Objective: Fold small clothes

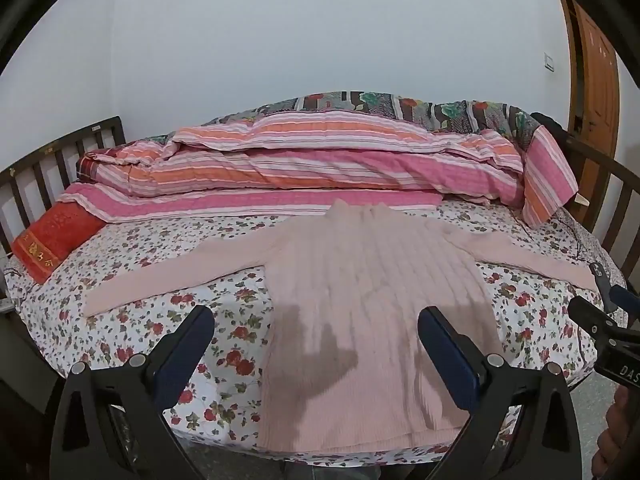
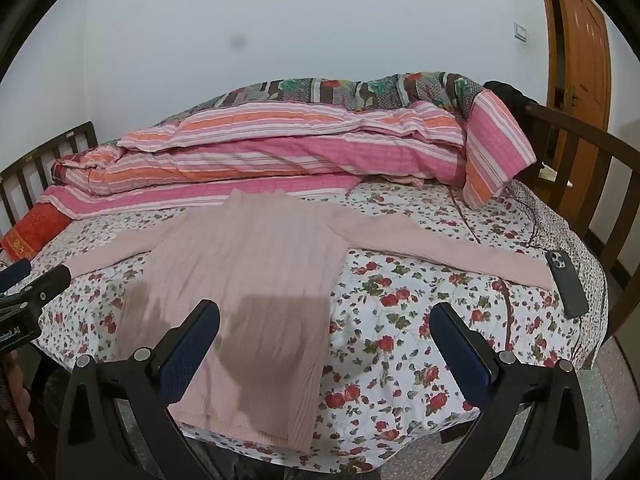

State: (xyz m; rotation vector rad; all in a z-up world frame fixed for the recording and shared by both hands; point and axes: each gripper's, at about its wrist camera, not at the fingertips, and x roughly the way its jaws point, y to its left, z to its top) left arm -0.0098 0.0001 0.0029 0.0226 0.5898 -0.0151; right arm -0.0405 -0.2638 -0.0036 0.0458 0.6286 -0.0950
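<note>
A pale pink ribbed sweater [image 1: 360, 280] [image 2: 248, 272] lies flat on the flowered bed sheet [image 1: 168, 320] [image 2: 400, 320], collar toward the far side, hem at the near edge, both sleeves spread out sideways. My left gripper [image 1: 316, 320] hovers above the hem, wide open, nothing between its blue pads. My right gripper [image 2: 326, 316] also stands wide open, above the sweater's right side and the bare sheet, holding nothing. Each gripper shows at the edge of the other's view: the right gripper [image 1: 600, 312] and the left gripper [image 2: 36, 280].
A striped pink and orange quilt [image 1: 320, 160] [image 2: 280, 152] is heaped along the far side. A red pillow [image 1: 52, 240] lies at the left. A dark phone [image 2: 566, 284] rests by the right sleeve's cuff. Wooden rails [image 2: 580, 152] border the bed; a door [image 2: 580, 40] stands at the right.
</note>
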